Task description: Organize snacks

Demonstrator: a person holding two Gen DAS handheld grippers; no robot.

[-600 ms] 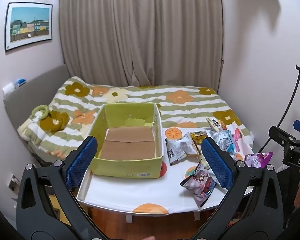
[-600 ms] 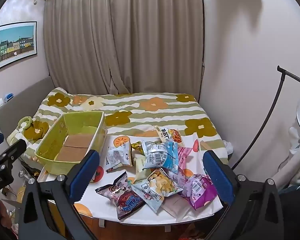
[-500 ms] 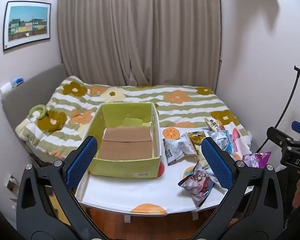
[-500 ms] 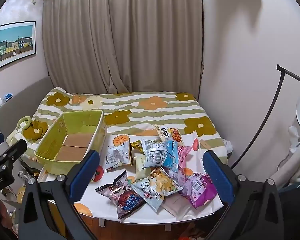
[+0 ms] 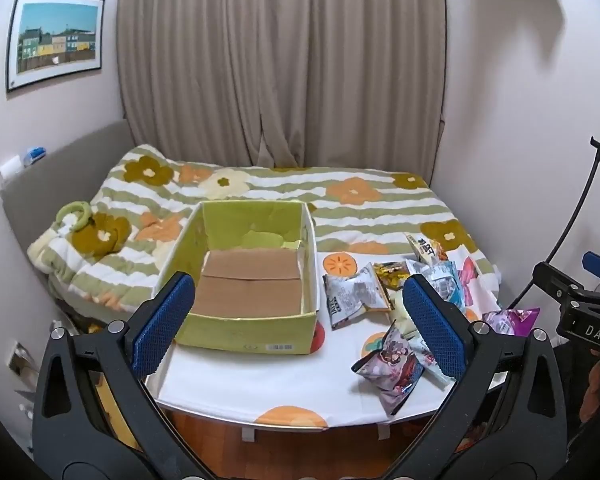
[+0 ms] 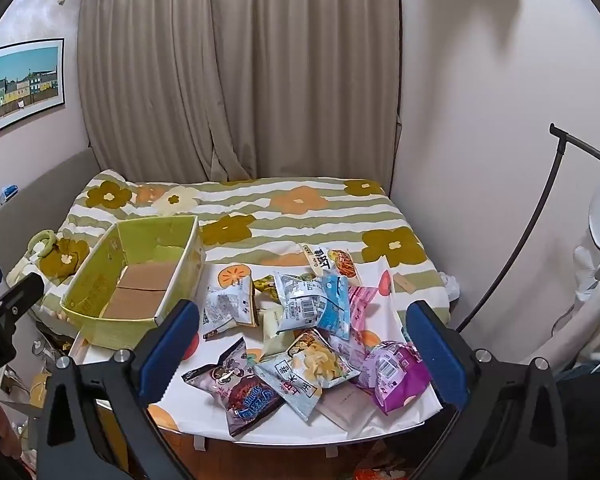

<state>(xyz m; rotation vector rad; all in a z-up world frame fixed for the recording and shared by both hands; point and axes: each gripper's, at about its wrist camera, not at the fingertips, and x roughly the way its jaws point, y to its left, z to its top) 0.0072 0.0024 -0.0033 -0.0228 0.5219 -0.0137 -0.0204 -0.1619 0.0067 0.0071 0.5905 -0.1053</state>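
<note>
An empty green cardboard box [image 5: 244, 332] [image 6: 96, 292] stands at the left of a white table with orange prints [image 5: 260, 384] [image 6: 204, 428]. Several snack bags lie in a pile to its right: a grey-white bag [image 5: 352, 300] [image 6: 228, 308], a dark purple bag [image 5: 392, 368] [image 6: 240, 392], a blue-white bag [image 6: 312, 304], a chips bag [image 6: 308, 368] and a magenta bag [image 6: 396, 372] [image 5: 508, 320]. My left gripper [image 5: 296, 320] is open and empty, held short of the table in front of the box. My right gripper [image 6: 300, 344] is open and empty, short of the pile.
A bed with a striped floral blanket [image 5: 340, 200] [image 6: 300, 216] lies behind the table. Curtains [image 5: 280, 60] hang behind it. A wall is close on the right, with a black lamp stand [image 6: 540, 220]. Wooden floor [image 5: 300, 452] shows below the table's front edge.
Both views have shifted slightly; the grippers drifted a little, staying open and empty. The box and the snack bags have not moved.
</note>
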